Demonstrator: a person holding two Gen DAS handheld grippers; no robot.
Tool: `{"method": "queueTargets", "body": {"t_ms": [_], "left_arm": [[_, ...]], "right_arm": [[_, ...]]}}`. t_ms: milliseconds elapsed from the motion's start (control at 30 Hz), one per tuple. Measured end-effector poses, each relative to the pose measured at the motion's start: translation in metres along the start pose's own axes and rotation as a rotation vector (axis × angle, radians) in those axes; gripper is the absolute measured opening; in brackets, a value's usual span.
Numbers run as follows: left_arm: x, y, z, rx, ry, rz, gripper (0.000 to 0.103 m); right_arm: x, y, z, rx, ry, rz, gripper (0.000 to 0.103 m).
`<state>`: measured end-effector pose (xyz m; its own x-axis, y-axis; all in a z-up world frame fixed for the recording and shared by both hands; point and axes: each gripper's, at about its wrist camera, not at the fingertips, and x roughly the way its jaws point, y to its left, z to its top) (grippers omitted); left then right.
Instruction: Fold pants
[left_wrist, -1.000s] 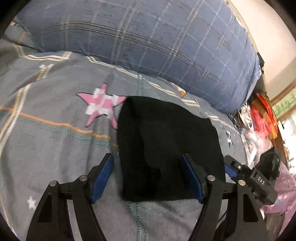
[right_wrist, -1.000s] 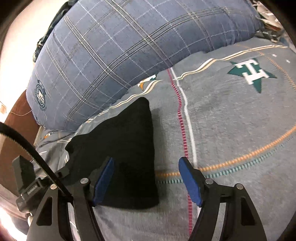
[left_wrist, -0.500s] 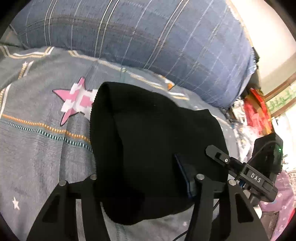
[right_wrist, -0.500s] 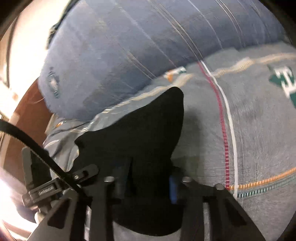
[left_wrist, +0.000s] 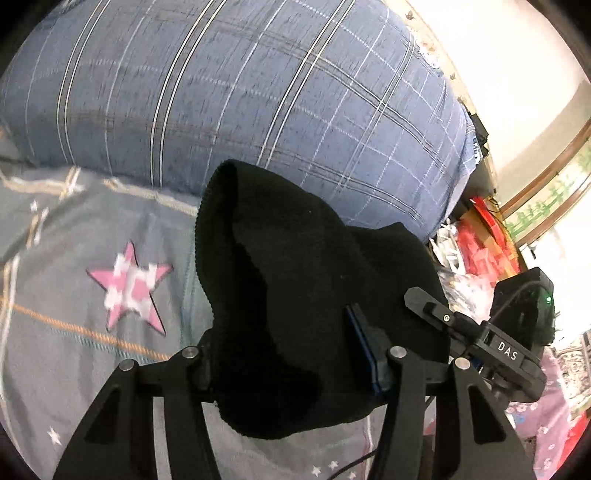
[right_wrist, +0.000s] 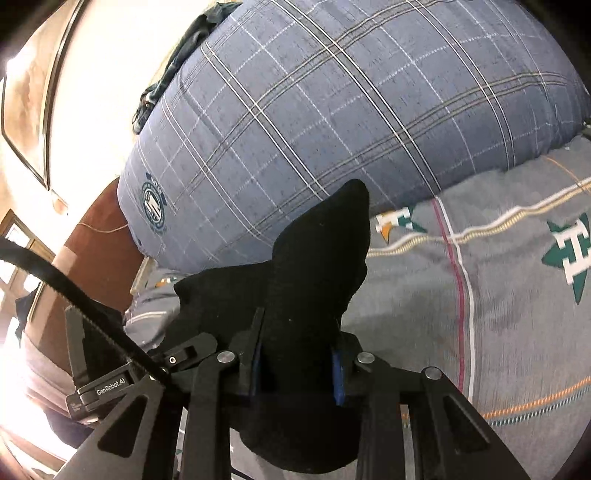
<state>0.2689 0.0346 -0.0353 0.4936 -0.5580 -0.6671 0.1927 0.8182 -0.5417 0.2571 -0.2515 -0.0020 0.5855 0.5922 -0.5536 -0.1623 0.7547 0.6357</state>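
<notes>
Your left gripper (left_wrist: 291, 365) and right gripper (right_wrist: 297, 363) each clamp the black pants (left_wrist: 303, 295), jaws closed on fabric bunched between them.

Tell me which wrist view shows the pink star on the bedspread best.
The left wrist view: the pink star lies fully visible beside the black pants. The right wrist view shows none of it, only the pants and a green star.

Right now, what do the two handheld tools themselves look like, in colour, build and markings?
Both are matte black frames with triangular cut-outs and silver pivot screws. The left tool has blue pads. The right tool has blue pads too. From either side, the other unit shows white lettering, "DAS" and "GenRobot.AI"; a black cable crosses the right view.
</notes>
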Motion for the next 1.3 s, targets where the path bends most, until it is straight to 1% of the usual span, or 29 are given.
{"method": "queueTargets", "body": {"t_ms": [133,333,500,567,600,633,700,733,767,833,900,933,967,1000,1033,1133,1167,1200,1233,1267,1300], "left_arm": [[0.001,0.008,0.010,0.000,-0.011,0.037,0.054],[0.015,0.036,0.021,-0.055,0.003,0.067,0.054],[0.045,0.060,0.014,-0.094,0.055,0.107,0.055],[0.059,0.072,0.008,-0.131,0.098,0.122,0.055],[0.064,0.080,0.003,-0.154,0.117,0.132,0.058],[0.065,0.084,0.000,-0.173,0.121,0.132,0.058],[0.060,0.091,-0.003,-0.205,0.128,0.102,0.059],[0.053,0.090,-0.003,-0.201,0.131,0.098,0.059],[0.047,0.089,-0.003,-0.192,0.126,0.103,0.058],[0.026,0.083,0.000,-0.154,0.098,0.110,0.058],[-0.001,0.073,0.005,-0.121,0.035,0.120,0.058],[-0.013,0.068,0.009,-0.111,0.000,0.113,0.058],[-0.018,0.064,0.012,-0.107,-0.020,0.098,0.058],[-0.023,0.061,0.016,-0.108,-0.037,0.076,0.059],[-0.021,0.057,0.021,-0.111,-0.044,0.059,0.059],[0.001,0.052,0.030,-0.132,-0.027,0.050,0.060],[0.017,0.056,0.031,-0.147,-0.005,0.059,0.060],[0.028,0.061,0.031,-0.162,0.011,0.079,0.060],[0.037,0.069,0.028,-0.183,0.023,0.102,0.060],[0.050,0.084,0.025,-0.228,0.039,0.127,0.060],[0.057,0.093,0.022,-0.258,0.048,0.124,0.060]], "right_arm": [[0.015,0.004,0.010,-0.001,0.006,-0.006,0.031],[0.047,0.008,0.017,-0.024,0.040,-0.021,0.031],[0.073,-0.010,0.011,0.000,0.076,-0.064,0.031],[0.083,-0.023,0.006,0.022,0.095,-0.088,0.031],[0.088,-0.029,0.002,0.031,0.107,-0.103,0.031],[0.091,-0.034,-0.001,0.033,0.116,-0.126,0.033],[0.096,-0.041,-0.006,0.022,0.142,-0.164,0.046],[0.096,-0.044,-0.008,0.022,0.154,-0.179,0.049],[0.093,-0.046,-0.009,0.032,0.152,-0.189,0.055],[0.081,-0.046,-0.007,0.039,0.130,-0.194,0.056],[0.060,-0.039,0.001,0.002,0.051,-0.230,0.056],[0.049,-0.033,0.005,-0.017,0.003,-0.239,0.057],[0.040,-0.028,0.011,-0.026,-0.036,-0.229,0.060],[0.036,-0.025,0.015,-0.021,-0.053,-0.209,0.061],[0.034,-0.022,0.020,-0.001,-0.057,-0.167,0.061],[0.054,-0.021,0.033,0.079,0.009,-0.005,0.062],[0.064,-0.023,0.035,0.102,0.033,0.019,0.063],[0.077,-0.027,0.037,0.122,0.066,0.035,0.064],[0.089,-0.033,0.039,0.142,0.091,0.030,0.064],[0.100,-0.041,0.040,0.170,0.106,0.010,0.064],[0.109,-0.052,0.041,0.200,0.113,-0.003,0.064]]}}
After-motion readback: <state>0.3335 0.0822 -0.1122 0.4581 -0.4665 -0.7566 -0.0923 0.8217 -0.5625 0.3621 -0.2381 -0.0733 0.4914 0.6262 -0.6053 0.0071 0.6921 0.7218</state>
